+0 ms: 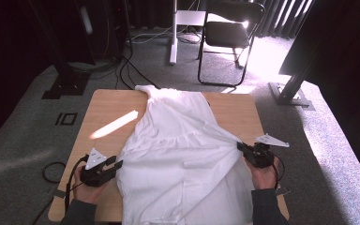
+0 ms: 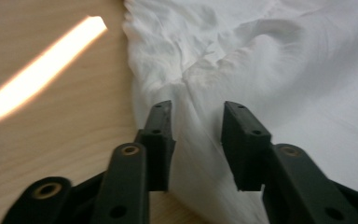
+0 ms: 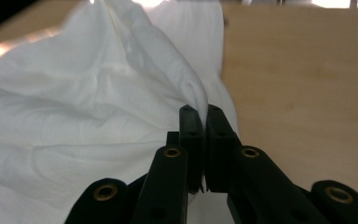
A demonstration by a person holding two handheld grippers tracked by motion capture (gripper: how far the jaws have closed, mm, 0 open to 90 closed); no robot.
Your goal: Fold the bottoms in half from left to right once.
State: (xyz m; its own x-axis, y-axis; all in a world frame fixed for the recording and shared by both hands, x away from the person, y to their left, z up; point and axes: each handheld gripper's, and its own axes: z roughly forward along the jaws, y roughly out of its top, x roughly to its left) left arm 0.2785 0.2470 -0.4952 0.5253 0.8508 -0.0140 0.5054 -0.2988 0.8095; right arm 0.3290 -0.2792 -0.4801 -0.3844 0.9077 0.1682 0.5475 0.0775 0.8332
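Observation:
A white dress (image 1: 178, 145) lies spread lengthwise on the wooden table (image 1: 108, 105), its hem toward the person. At the dress's left edge my left gripper (image 1: 117, 165) stands open. In the left gripper view its jaws are parted over the cloth edge (image 2: 196, 126) without pressing on it. My right gripper (image 1: 240, 146) is shut on a pinch of the dress's right side and lifts it into a taut ridge. In the right gripper view the white fabric (image 3: 186, 88) runs down between the closed jaws of the right gripper (image 3: 200, 112).
A strip of sunlight (image 1: 115, 124) crosses the bare left part of the table. Beyond the table stand a black folding chair (image 1: 229, 33), a white stand leg (image 1: 173, 33) and floor cables (image 1: 126, 65). A dark frame base (image 1: 290, 96) sits at the right.

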